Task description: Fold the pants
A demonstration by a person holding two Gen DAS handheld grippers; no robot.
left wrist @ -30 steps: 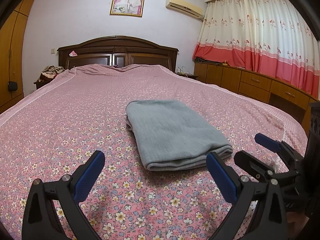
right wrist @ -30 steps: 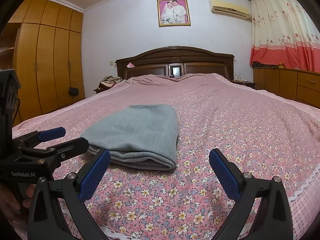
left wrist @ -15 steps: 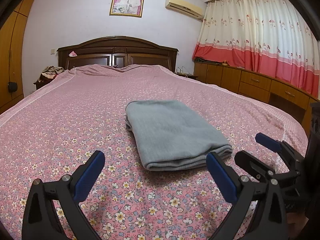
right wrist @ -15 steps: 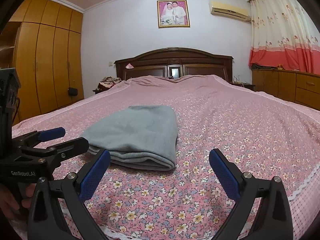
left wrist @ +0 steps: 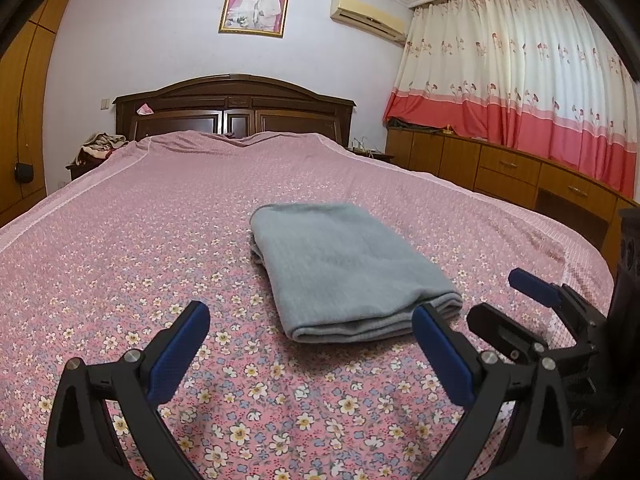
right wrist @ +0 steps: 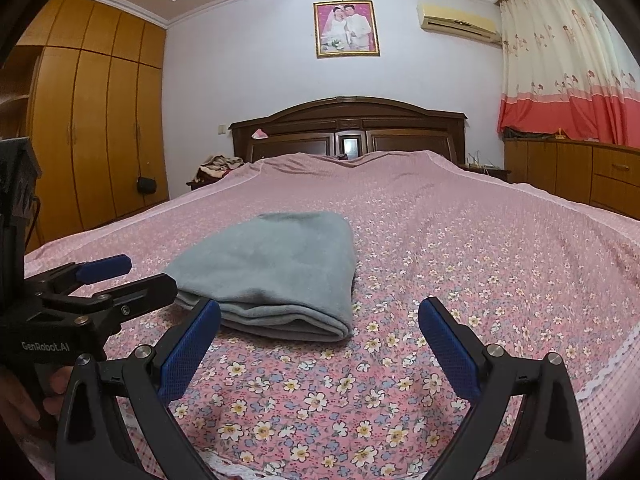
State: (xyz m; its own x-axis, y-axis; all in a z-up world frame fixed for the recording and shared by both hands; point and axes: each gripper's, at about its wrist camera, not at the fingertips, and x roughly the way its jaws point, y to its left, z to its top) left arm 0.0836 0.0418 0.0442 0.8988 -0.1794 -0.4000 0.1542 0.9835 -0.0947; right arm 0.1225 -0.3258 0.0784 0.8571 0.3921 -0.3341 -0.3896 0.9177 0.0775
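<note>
The grey pants [left wrist: 344, 268] lie folded into a flat rectangular stack on the bed [left wrist: 120, 248], which is covered by a pink flowered bedspread. Neither tool touches them.

The left hand-held gripper [left wrist: 310, 348] hangs low over the near part of the bed with its blue-padded fingers spread wide and nothing between them. The pants lie just ahead of it and a little to its right, with the near folded edge close to its right finger. Further right in the same view, the right hand-held gripper [left wrist: 504, 300] appears beside the near corner of the stack, apart from the cloth.

From its own camera, the right hand-held gripper [right wrist: 320, 336] is likewise spread wide and empty. The pants [right wrist: 272, 272] lie ahead of it and to its left, the near edge just beyond its left finger. At the left of this view sits the left hand-held gripper [right wrist: 128, 276], held by a person's hand [right wrist: 24, 400] at the lower edge.

Behind the bed stand a dark wooden headboard [right wrist: 348, 128] and a framed photo [right wrist: 346, 28] on the wall.
</note>
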